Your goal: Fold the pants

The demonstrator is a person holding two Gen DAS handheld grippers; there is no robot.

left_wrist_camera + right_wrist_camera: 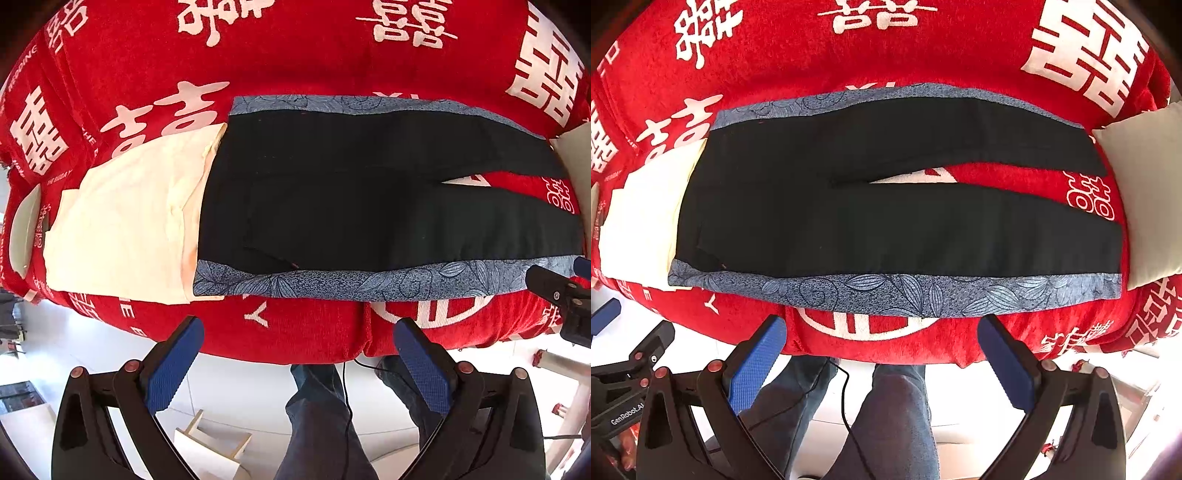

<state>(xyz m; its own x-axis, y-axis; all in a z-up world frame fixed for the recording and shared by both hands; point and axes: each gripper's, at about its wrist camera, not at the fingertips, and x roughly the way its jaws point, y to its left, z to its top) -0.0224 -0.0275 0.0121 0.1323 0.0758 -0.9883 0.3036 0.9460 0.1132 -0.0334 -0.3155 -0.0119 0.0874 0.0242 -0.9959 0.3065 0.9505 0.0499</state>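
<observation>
From the left wrist view, the pants point(369, 192) lie flat on a red blanket-covered bed point(295, 55), waist toward the cream cloth point(122, 221), legs split toward the right. The left gripper point(297, 354) hovers off the near edge with its fingers point(173, 365) spread wide, holding nothing. A good first fold probably starts at the blue patterned side stripe point(369, 282) — pinch only the near leg's edge, then carry it across onto the far leg.

From the right wrist view, the right gripper point(881, 352) sits level beside the bed's near edge, fingers point(1006, 363) also wide apart and empty — aimed at the stripe near mid-leg, apart from the cloth. The white pillow point(1145, 206) lies just beyond the cuffs.
</observation>
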